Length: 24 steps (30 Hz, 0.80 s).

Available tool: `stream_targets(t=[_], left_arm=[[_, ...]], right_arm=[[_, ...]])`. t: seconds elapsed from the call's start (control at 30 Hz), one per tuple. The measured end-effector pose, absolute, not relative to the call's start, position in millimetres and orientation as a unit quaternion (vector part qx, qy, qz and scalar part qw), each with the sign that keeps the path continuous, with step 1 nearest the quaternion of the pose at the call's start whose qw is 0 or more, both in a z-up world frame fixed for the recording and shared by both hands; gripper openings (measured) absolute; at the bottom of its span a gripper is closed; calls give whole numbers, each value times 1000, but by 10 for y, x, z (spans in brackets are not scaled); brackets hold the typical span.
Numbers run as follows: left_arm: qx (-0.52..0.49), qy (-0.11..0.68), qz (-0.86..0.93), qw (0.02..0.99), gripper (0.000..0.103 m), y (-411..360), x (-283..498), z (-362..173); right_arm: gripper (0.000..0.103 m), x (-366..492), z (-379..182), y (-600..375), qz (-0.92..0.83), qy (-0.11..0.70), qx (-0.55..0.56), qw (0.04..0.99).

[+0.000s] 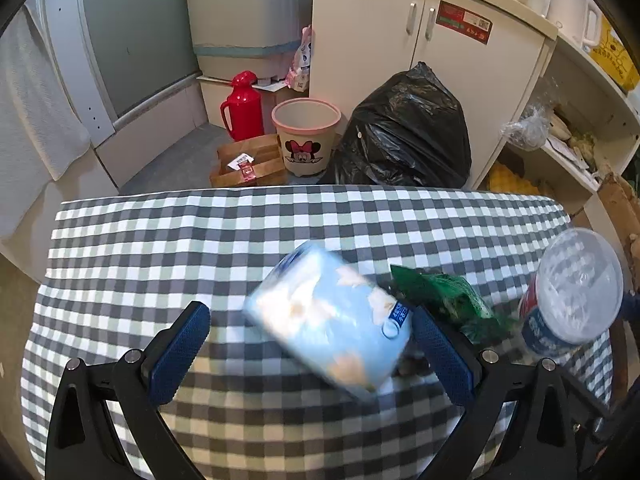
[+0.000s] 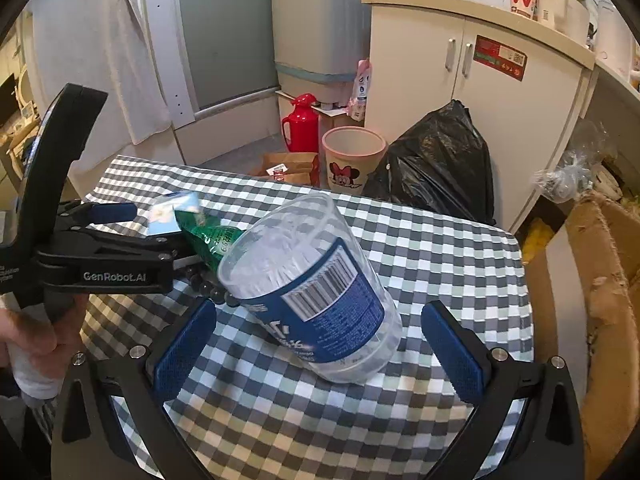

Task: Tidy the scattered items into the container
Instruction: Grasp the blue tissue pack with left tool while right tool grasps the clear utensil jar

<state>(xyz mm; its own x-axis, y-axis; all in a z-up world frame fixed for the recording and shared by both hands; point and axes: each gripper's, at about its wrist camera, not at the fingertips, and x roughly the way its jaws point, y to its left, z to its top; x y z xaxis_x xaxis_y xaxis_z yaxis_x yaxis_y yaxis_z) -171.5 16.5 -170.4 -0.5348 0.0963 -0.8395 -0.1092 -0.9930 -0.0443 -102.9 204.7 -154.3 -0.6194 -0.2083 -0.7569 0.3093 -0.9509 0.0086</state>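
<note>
You're facing a cream cabinet (image 1: 432,36) standing behind a black trash bag (image 1: 404,132). A red thermos (image 1: 240,108) and Minnie bin (image 1: 306,136) are sitting on grey floor (image 1: 176,164).

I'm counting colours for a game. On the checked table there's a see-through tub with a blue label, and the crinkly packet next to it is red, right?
Not quite. The crinkly packet beside the see-through tub is green, not red, as the right wrist view shows. The tub does have a blue label and lies on the checked table.
</note>
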Motion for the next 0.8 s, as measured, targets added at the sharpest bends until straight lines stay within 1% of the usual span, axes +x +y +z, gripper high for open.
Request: stream_targets(t=[0.3, 0.37, 0.43, 0.53, 0.6, 0.63, 0.7, 0.77, 0.8], left_arm=[[-485, -11, 872, 59, 103, 146, -1851, -1835], [-487, -11, 871, 62, 100, 148, -1841, -1860], [-488, -4, 871, 64, 94, 171, -1817, -1882], [-484, -1, 873, 61, 82, 179, -1783, -1876], [-482, -9, 874, 63, 64, 153, -1770, -1851], [-482, -14, 874, 65, 59, 146, -1761, -1839], [-482, -25, 873, 73, 43, 114, -1754, -1812], [-483, -30, 872, 78, 37, 93, -1740, -1794], [-482, -31, 872, 80, 37, 92, -1730, -1782]], right_arm=[[102, -1150, -1612, 1998, -896, 62, 412, 154], [102, -1173, -1625, 1986, -895, 62, 413, 155], [102, -1185, -1643, 1967, -895, 63, 414, 156], [102, -1197, -1674, 1956, -894, 64, 415, 156], [102, -1204, -1689, 1948, -894, 66, 415, 156], [102, -1204, -1693, 1944, -894, 67, 415, 156], [102, -1203, -1685, 1938, -895, 67, 412, 156], [102, -1199, -1671, 1925, -897, 68, 408, 157], [102, -1197, -1669, 1913, -897, 70, 407, 158]])
